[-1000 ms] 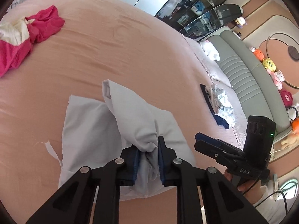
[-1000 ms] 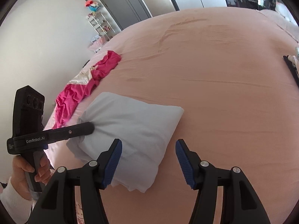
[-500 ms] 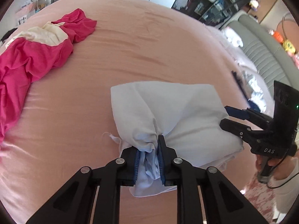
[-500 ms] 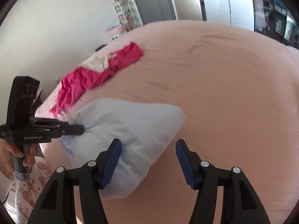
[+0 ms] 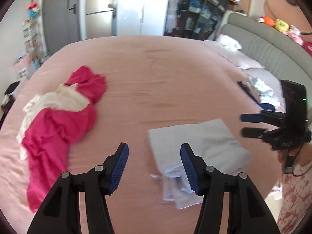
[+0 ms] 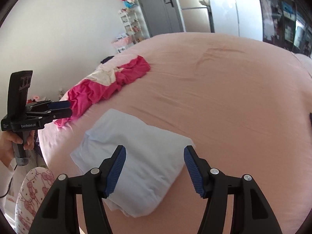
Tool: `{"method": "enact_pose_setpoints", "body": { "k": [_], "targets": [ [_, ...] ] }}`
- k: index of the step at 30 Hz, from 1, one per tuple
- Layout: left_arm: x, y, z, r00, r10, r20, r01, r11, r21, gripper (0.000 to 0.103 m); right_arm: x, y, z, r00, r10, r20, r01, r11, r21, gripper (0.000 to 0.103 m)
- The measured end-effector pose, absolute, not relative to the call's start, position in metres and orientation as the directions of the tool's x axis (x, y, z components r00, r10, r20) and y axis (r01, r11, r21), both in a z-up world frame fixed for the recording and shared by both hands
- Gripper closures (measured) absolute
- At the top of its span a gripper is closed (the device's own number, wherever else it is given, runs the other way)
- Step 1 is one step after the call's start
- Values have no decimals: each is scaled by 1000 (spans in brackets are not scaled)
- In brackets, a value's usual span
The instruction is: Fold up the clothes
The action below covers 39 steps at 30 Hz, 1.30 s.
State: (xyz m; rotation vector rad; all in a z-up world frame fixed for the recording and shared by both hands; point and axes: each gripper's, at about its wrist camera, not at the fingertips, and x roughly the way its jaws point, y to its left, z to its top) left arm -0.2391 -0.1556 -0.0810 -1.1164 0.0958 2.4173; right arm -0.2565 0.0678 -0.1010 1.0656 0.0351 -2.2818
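A folded pale blue garment (image 5: 197, 146) (image 6: 136, 156) lies on the pink bed (image 5: 156, 78) near its front edge. My left gripper (image 5: 154, 146) hovers over the bed at the garment's left edge. Its jaws are opening, and nothing is between them. In the right wrist view the left gripper (image 6: 58, 109) is at the far left, clear of the cloth. My right gripper (image 6: 155, 148) stands open above the garment's near side, its pads apart from the cloth. In the left wrist view the right gripper (image 5: 245, 123) is off the garment's right edge.
A crumpled pink and white garment heap (image 5: 58, 120) (image 6: 109, 83) lies on the bed's left side. More clothes (image 5: 259, 91) sit by the grey headboard (image 5: 263, 44). A person's leg in patterned trousers (image 6: 33, 185) stands at the bed's edge. A shelf (image 6: 130, 25) and a door stand beyond.
My left gripper has let go of the garment's bunched end, opened and drawn away to the left. The garment now lies folded on the bed. The right gripper stayed open.
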Motion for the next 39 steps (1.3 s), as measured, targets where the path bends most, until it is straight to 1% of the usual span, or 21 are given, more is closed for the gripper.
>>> {"method": "enact_pose_setpoints", "body": {
  "k": [2,4,6,8,9,11,13,15,17,18,19,22,24,25,27,30,32,33,36,37,39],
  "targets": [
    [-244,-122,-98,-486,447,-751,-550,-824,-135,51,-256,45,-121,-433,-522,-735,593,-779,204,41],
    [-248,-111,-126,-431,387,-815,-599,-799,-62,51,-255,29,-147,-375,-501,-780,631,-754,181,41],
    [-246,-119,-149,-402,321,-858,-633,-774,7,46,-251,46,-151,-357,-516,-779,642,-741,197,41],
    [-245,-133,-142,-403,301,-864,-628,-778,22,44,-245,66,-149,-353,-511,-784,650,-736,187,41],
    [-246,-141,-137,-405,295,-865,-623,-781,25,43,-241,77,-145,-358,-494,-792,655,-738,164,33],
    [-245,-150,-125,-428,293,-855,-615,-788,38,43,-242,95,-134,-389,-469,-793,640,-757,133,30],
    [-247,-144,-109,-457,393,-798,-638,-770,-14,44,-251,102,-118,-445,-464,-765,602,-788,128,30],
    [-251,-122,-102,-455,481,-749,-686,-726,-49,44,-261,90,-108,-463,-515,-721,591,-786,182,30],
    [-261,-101,-113,-402,524,-751,-726,-682,-88,44,-269,67,-110,-440,-571,-693,623,-750,223,30],
    [-269,-96,-124,-376,522,-766,-728,-678,-105,43,-272,55,-116,-420,-595,-685,647,-726,234,35],
    [-277,-90,-135,-350,519,-780,-730,-673,-121,43,-277,50,-127,-434,-576,-693,634,-742,220,36],
    [-280,-104,-153,-323,471,-821,-728,-678,-102,43,-287,58,-169,-334,-535,-776,624,-742,244,36],
    [-278,-120,-148,-327,464,-823,-717,-689,-103,42,-278,77,-169,-366,-531,-764,633,-744,213,36],
    [-278,-128,-145,-327,457,-827,-708,-699,-107,42,-278,86,-167,-365,-521,-772,618,-756,218,29],
    [-277,-137,-138,-333,446,-831,-692,-714,-107,42,-280,101,-162,-362,-502,-785,585,-778,228,25],
    [-275,-128,-119,-395,461,-794,-677,-731,-87,42,-276,102,-140,-439,-485,-756,558,-807,194,24],
    [-275,-116,-114,-427,476,-769,-672,-736,-82,42,-273,86,-129,-457,-515,-725,571,-795,205,24],
    [-276,-108,-117,-439,459,-773,-673,-738,-56,42,-272,78,-124,-463,-530,-710,578,-788,211,24],
    [-277,-101,-148,-383,344,-857,-679,-734,9,41,-263,58,-144,-445,-463,-767,605,-787,124,24],
    [-273,-111,-153,-370,352,-860,-681,-732,-7,41,-259,53,-153,-434,-439,-787,616,-782,97,24],
    [-265,-139,-145,-359,408,-840,-644,-759,-94,40,-252,72,-156,-432,-451,-781,605,-787,121,23]
  ]
}}
